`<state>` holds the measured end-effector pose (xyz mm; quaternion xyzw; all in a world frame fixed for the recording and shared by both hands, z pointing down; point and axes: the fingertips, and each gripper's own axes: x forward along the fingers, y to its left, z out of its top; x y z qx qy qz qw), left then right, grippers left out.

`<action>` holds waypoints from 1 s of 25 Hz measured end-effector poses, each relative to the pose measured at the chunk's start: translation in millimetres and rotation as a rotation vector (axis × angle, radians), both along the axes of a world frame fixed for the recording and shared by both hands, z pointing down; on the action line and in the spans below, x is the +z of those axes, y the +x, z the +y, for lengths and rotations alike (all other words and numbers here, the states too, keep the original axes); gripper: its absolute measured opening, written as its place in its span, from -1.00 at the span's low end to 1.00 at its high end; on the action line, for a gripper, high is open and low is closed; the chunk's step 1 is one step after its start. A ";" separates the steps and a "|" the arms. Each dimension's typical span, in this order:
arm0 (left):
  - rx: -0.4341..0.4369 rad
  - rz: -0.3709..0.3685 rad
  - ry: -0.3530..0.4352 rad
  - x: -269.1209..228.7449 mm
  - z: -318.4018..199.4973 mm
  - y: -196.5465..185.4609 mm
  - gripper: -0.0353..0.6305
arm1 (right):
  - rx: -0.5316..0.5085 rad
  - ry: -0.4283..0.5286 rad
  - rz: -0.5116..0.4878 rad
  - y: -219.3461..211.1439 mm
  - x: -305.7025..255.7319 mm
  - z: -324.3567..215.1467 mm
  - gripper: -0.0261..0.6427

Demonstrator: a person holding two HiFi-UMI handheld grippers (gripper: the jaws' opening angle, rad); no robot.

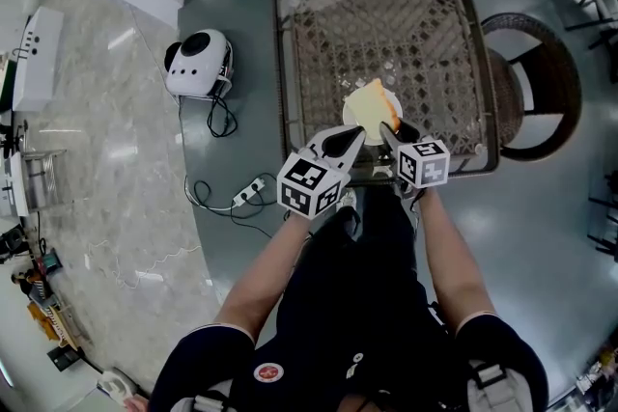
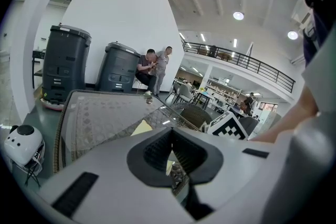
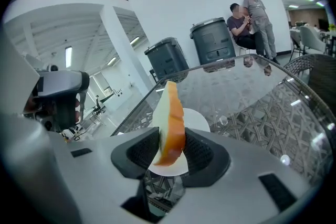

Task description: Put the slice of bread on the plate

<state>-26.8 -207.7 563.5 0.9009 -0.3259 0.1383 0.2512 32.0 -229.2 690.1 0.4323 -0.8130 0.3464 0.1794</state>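
I see a square glass-topped wicker table; one small white plate lies near its front edge.

I see the slice of bread with a pale cream face and an orange-brown crust; the plate is plain white; the table shows brown woven lattice under glass; the left gripper and right gripper are light grey with black ribbed pads; each cube carries black-and-white squares; the floor is dark grey.
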 end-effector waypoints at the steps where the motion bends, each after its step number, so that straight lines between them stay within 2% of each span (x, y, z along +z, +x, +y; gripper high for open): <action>1: 0.001 0.000 -0.002 1.1 -0.3 0.8 -0.88 | 0.008 0.007 0.018 1.9 2.9 -1.7 -0.56; 12: 0.008 0.002 -0.023 3.2 5.4 11.4 -0.88 | 0.042 -0.011 0.129 25.0 18.4 -12.3 -0.42; 25: 0.011 -0.005 -0.007 -4.3 -1.4 12.7 -0.88 | 0.047 -0.055 0.144 28.3 26.0 -17.9 -0.41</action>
